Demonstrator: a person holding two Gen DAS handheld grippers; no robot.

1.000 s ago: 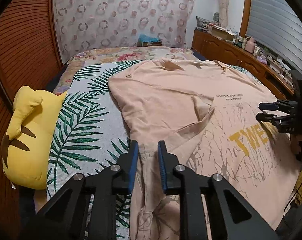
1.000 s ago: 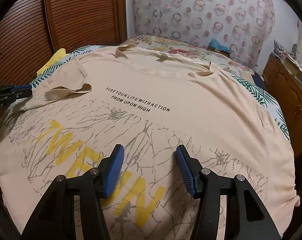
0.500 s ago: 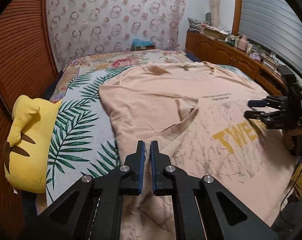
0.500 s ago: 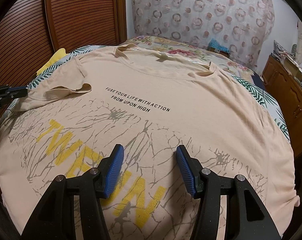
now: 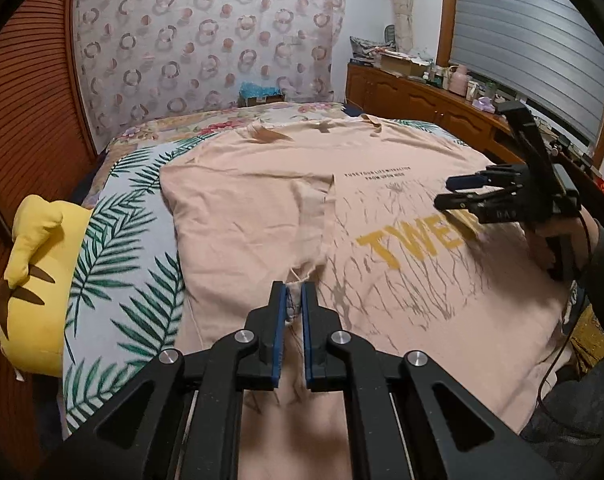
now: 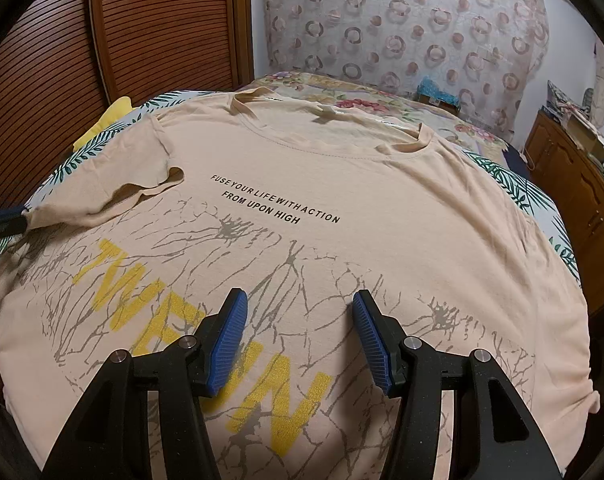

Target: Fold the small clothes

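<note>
A peach T-shirt [image 5: 253,216] with yellow letters and black text lies front-up on the bed; it also fills the right wrist view [image 6: 382,208]. Its left side is folded over the front. My left gripper [image 5: 294,292] is shut on the T-shirt's folded edge near the hem. My right gripper [image 6: 297,312] is open and empty, just above the printed chest; it shows in the left wrist view [image 5: 456,192] at the right, held by a hand. The left gripper's tip [image 6: 1,220] shows at the far left edge.
A yellow plush toy [image 5: 33,280] lies at the bed's left edge. The leaf-print bedsheet [image 5: 117,248] shows beside the shirt. A wooden slatted wardrobe [image 6: 101,32] stands left. A wooden cabinet [image 5: 414,96] with clutter runs along the right wall.
My left gripper has closed on the shirt's folded edge and carried it rightward over the front. The right gripper has stayed open above the print.
</note>
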